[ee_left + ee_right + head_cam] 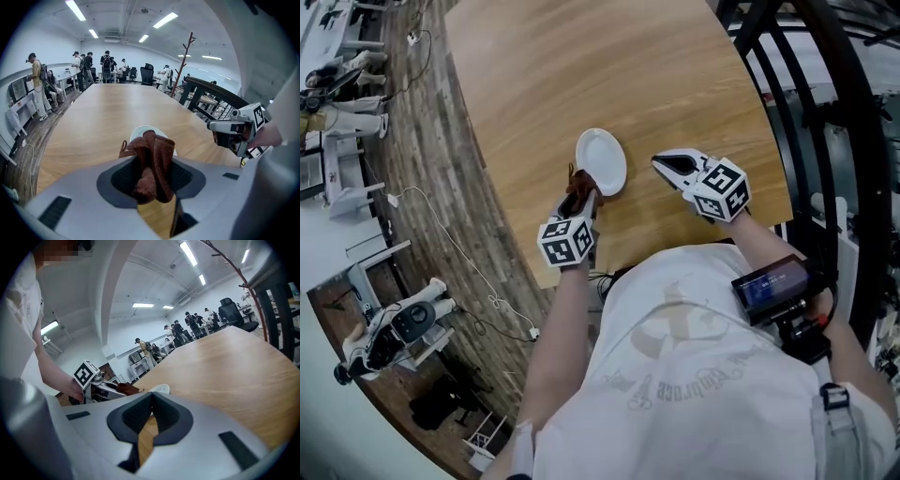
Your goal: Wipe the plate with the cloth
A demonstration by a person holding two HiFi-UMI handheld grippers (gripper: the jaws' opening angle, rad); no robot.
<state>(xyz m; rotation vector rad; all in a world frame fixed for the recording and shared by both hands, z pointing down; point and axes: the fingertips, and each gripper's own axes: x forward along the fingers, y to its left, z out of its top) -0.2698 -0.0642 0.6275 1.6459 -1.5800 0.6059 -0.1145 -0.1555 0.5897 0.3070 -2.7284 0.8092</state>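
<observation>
A white plate (601, 161) lies on the wooden table (581, 66) near its front edge. My left gripper (582, 195) is shut on a brown cloth (577, 182), which is right at the plate's near-left rim. In the left gripper view the cloth (153, 161) is bunched between the jaws of the left gripper (152, 174) and hides most of the plate (138, 133) behind it. My right gripper (664, 163) hovers just right of the plate, shut and holding nothing. The right gripper view shows the right gripper (152, 397), and the plate (160, 388) beyond its closed jaws.
A black railing (806, 112) runs along the table's right side. The wood-pattern floor on the left carries cables (441, 225) and a machine (394, 328). Far off, people (79, 70) stand at desks, and a coat stand (183, 61) rises beside the table.
</observation>
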